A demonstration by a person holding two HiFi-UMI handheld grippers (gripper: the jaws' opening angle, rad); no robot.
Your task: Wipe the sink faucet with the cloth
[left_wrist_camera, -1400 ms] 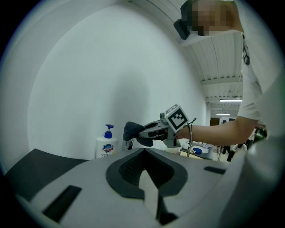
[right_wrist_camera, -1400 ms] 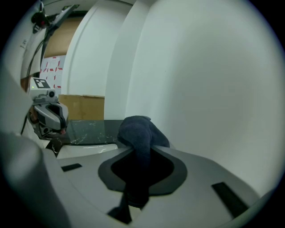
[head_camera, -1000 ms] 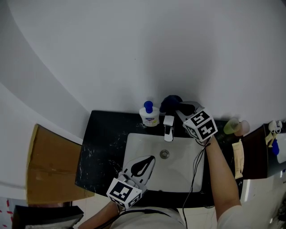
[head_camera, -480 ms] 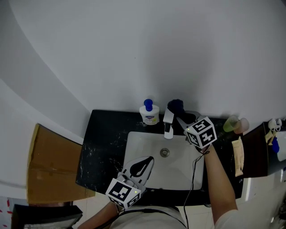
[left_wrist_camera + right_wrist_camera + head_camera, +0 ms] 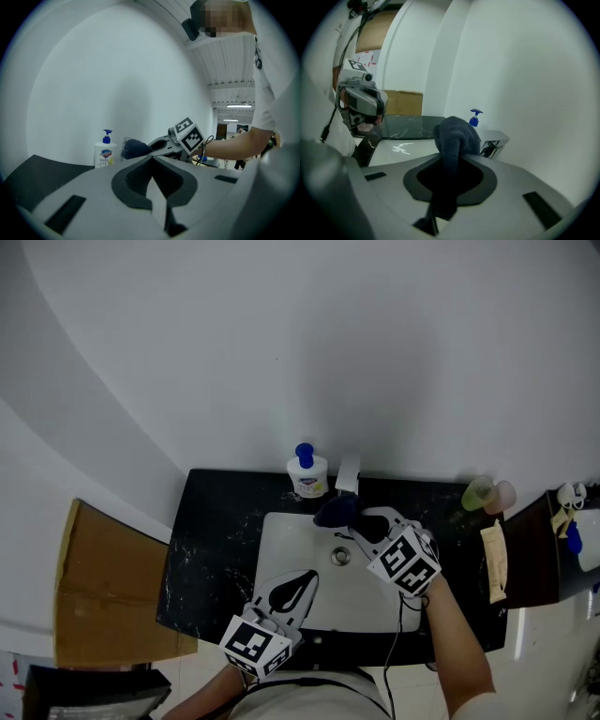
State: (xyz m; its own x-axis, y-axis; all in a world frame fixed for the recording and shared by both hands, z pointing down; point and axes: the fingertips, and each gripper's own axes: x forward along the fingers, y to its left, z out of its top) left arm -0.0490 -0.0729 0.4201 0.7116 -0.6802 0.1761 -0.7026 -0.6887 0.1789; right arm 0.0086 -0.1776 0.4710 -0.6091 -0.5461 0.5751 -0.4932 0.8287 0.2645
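The right tongs (image 5: 352, 519) clamped the bunched dark cloth (image 5: 457, 135), with the faucet (image 5: 493, 137) just beyond their tips; contact was unclear. The left tongs (image 5: 305, 582) hung closed and empty, well back. This looked like mid-wipe or a finished wipe. Any further stroke would need the cloth pressed onto the spout.

The dark blue terry cloth (image 5: 456, 135) clamped in my right hand-held gripper (image 5: 451, 161) looks soft, nubbly and matt. The hand-held gripper's own shell is smooth, matt grey plastic. At 3 o'clock of the cloth, the boxy silver metal faucet (image 5: 493, 138) has a dull satin sheen. The white sink basin (image 5: 281, 554) is smooth and glossy. The black stone-look worktop (image 5: 214, 531) is polished and white-veined. The white plastic soap bottle (image 5: 307, 474) with its blue pump shines slightly, and the brown cardboard box (image 5: 98, 587) at 9 o'clock is matt.
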